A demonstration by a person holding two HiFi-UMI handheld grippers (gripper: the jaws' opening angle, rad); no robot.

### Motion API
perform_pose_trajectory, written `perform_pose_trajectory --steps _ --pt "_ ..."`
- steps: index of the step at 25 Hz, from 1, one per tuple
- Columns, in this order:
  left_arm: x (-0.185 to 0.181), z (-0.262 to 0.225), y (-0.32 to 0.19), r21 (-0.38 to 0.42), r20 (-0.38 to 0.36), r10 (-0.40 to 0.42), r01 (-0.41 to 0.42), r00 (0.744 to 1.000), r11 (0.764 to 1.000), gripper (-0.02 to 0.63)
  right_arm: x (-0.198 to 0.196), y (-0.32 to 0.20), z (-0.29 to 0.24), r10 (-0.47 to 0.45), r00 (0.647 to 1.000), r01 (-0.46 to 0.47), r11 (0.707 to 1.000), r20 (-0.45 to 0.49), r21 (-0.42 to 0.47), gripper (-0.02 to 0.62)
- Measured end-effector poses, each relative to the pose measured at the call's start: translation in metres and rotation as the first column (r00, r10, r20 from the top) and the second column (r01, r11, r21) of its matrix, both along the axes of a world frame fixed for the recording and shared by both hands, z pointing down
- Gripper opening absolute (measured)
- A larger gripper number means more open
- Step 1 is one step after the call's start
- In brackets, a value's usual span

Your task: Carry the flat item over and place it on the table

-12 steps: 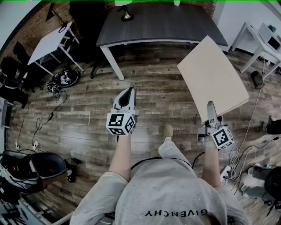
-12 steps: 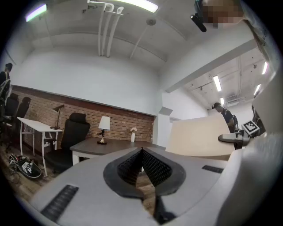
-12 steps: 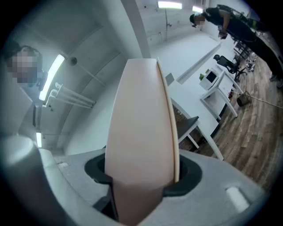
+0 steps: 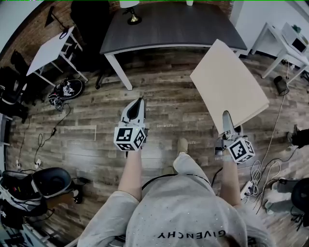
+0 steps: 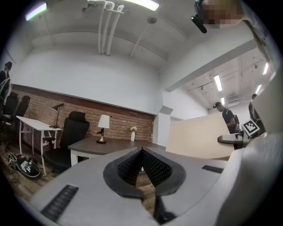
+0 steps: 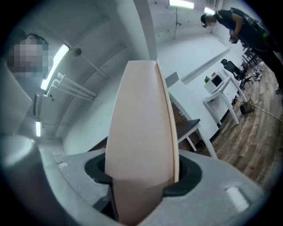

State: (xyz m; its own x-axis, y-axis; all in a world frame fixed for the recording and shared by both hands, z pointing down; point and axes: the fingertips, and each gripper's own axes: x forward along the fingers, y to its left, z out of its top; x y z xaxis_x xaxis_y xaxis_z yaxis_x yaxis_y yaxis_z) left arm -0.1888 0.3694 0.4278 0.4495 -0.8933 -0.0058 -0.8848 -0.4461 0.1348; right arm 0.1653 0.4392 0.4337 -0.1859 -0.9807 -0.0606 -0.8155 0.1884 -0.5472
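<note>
A large flat beige board (image 4: pixel 228 87) hangs in the air at the right of the head view, above the wooden floor. My right gripper (image 4: pixel 227 116) is shut on its near edge, and in the right gripper view the board (image 6: pixel 140 132) fills the space between the jaws. My left gripper (image 4: pixel 137 103) is held out over the floor at centre, jaws shut with nothing between them. In the left gripper view its dark pads (image 5: pixel 142 164) meet. The dark grey table (image 4: pixel 174 24) stands ahead, with a lamp (image 4: pixel 130 14) on its far left part.
A white desk (image 4: pixel 50 48) and a black chair (image 4: pixel 87 24) stand at the left. Another white desk (image 4: pixel 289 43) is at the right. Cables and bags lie on the floor at both sides. People stand in the background of both gripper views.
The table and floor have shifted slightly down-left in the head view, so I have moved a little toward the table. The board stays gripped by the right gripper.
</note>
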Motion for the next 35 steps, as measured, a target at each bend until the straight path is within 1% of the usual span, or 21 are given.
perform_pose_trajectory --steps 6,12,16,21,25,28,32,35 --pt "0.009 0.011 -0.03 -0.018 0.012 -0.017 0.017 1.0 1.0 -0.002 0.011 -0.038 0.01 -0.01 0.999 0.009 1.0 0.052 0.009 0.27" --pt "0.011 0.014 -0.086 -0.037 0.019 -0.055 0.055 0.998 0.998 -0.002 0.023 -0.1 0.019 -0.026 0.997 0.028 0.999 0.066 -0.026 0.27" --pt "0.026 0.005 -0.126 -0.028 0.018 -0.055 0.055 0.998 0.998 -0.002 0.032 -0.141 0.017 -0.046 0.996 0.049 0.998 0.075 -0.034 0.27" --pt "0.049 -0.002 -0.166 -0.024 0.026 -0.032 0.033 0.999 0.999 -0.002 0.043 -0.184 0.013 -0.061 0.996 0.063 0.998 0.069 -0.025 0.272" --pt "0.055 0.002 -0.191 -0.029 0.027 -0.036 0.037 0.999 0.999 -0.002 0.046 -0.211 0.015 -0.078 0.994 0.08 0.996 0.079 -0.025 0.272" --pt "0.06 0.002 -0.208 -0.024 0.015 -0.046 0.047 0.999 0.999 -0.002 0.051 -0.227 0.014 -0.094 0.993 0.095 0.995 0.073 -0.021 0.272" --pt "0.067 0.0 -0.225 -0.008 0.005 -0.043 0.043 0.999 0.999 -0.002 0.058 -0.246 0.01 -0.103 0.993 0.103 0.995 0.065 -0.01 0.273" --pt "0.066 0.0 -0.236 -0.01 -0.004 -0.058 0.058 0.998 0.998 -0.002 0.06 -0.258 0.007 -0.111 0.992 0.111 0.994 0.066 -0.006 0.273"
